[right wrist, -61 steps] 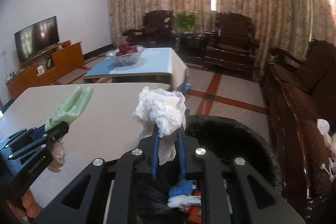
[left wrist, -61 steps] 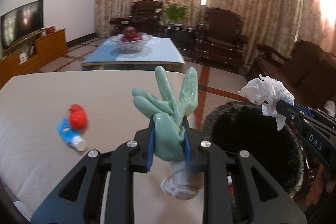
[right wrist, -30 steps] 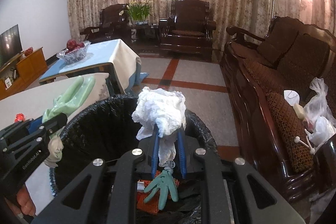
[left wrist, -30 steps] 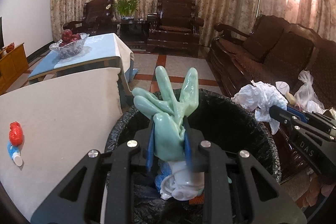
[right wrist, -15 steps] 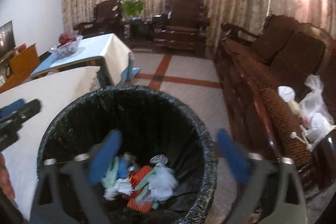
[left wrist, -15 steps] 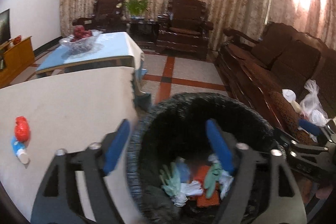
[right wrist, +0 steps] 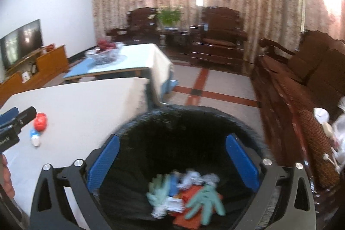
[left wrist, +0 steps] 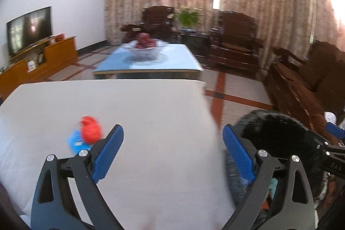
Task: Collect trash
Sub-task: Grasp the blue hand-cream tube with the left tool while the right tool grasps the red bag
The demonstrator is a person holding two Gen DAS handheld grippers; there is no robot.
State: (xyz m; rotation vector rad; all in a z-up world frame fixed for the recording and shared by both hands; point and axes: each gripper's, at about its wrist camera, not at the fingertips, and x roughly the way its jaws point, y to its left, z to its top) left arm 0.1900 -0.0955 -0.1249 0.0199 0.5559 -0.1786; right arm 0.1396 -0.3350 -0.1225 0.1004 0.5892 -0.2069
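Observation:
My left gripper point(left wrist: 172, 143) is open and empty, over the beige table point(left wrist: 151, 105). A crumpled red scrap point(left wrist: 90, 129) lies on a blue tube point(left wrist: 76, 143) just left of its left finger; both show in the right wrist view, the scrap point(right wrist: 41, 121) and the tube point(right wrist: 34, 137). My right gripper point(right wrist: 172, 154) is open and empty above the black-lined trash bin point(right wrist: 248, 124). Inside the bin lie green gloves point(right wrist: 204, 202), white tissue point(right wrist: 194, 179) and orange scraps. The bin rim point(left wrist: 273, 122) stands right of the table.
A blue-topped coffee table point(left wrist: 151, 64) with a fruit bowl point(left wrist: 144, 44) stands beyond. Dark wooden armchairs point(right wrist: 217, 36) and a sofa point(right wrist: 301, 83) line the back and right. A TV point(left wrist: 30, 29) on a wooden cabinet is at left. White bags point(right wrist: 338, 128) lie on the sofa.
Both grippers opened and dropped the green glove and the white tissue into the bin. My left gripper then swung left, back over the table toward the red scrap. The right stays over the bin.

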